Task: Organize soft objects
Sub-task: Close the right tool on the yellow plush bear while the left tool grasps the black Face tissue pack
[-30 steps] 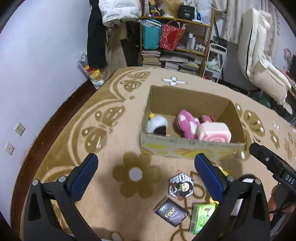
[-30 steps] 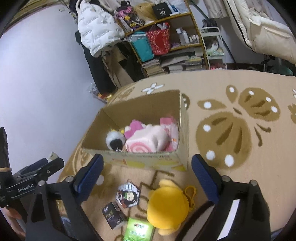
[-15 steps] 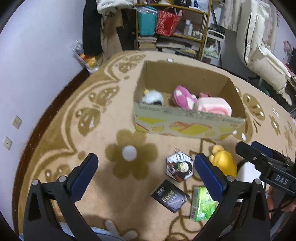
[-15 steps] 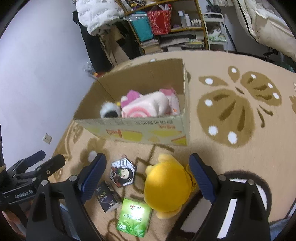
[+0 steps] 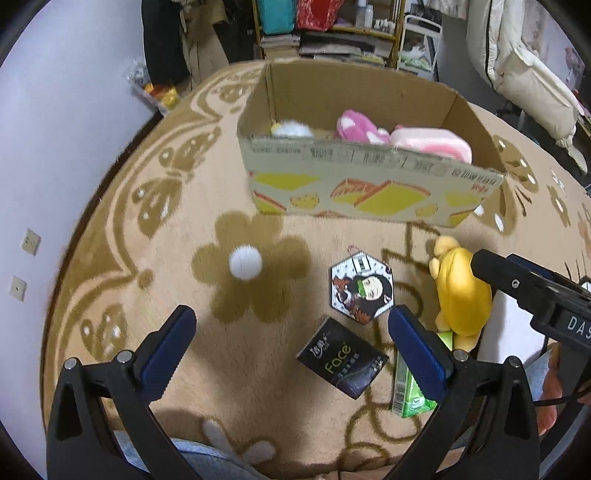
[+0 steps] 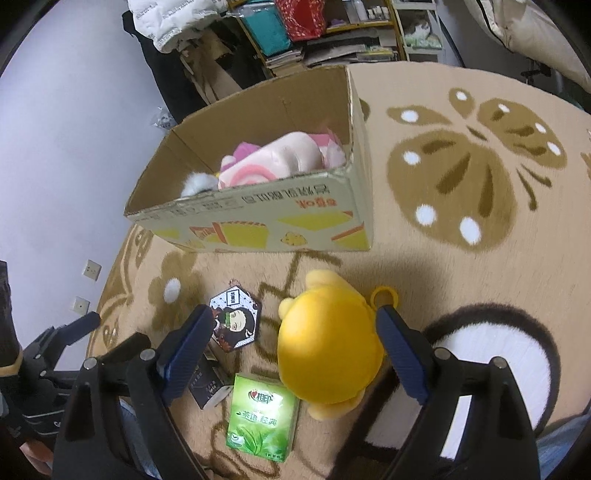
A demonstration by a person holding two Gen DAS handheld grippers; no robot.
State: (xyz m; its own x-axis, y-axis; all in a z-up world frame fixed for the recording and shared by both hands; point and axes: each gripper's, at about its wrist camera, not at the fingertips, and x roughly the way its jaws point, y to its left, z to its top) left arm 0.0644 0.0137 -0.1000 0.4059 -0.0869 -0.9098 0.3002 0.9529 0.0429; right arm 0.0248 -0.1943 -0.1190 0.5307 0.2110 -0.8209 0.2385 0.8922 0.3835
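Note:
A yellow plush toy (image 6: pixel 328 350) lies on the carpet in front of a cardboard box (image 6: pixel 258 225); it also shows in the left wrist view (image 5: pixel 461 291). My right gripper (image 6: pixel 291 354) is open, its jaws on either side of the plush. The box (image 5: pixel 369 192) holds a pink roll plush (image 5: pixel 432 142), a pink plush (image 5: pixel 358 129) and a white fluffy toy (image 5: pixel 291 129). My left gripper (image 5: pixel 291 350) is open and empty above the carpet, left of the plush.
A hexagonal character badge (image 5: pixel 360 290), a black "Face" packet (image 5: pixel 341 358) and a green tea packet (image 6: pixel 264 417) lie on the patterned carpet. Shelves and hanging clothes (image 5: pixel 332 33) stand behind the box. A white wall (image 5: pixel 55 110) is at the left.
Both grippers have dropped lower and pulled back from the box. My right gripper has come down so its jaws now straddle the yellow plush.

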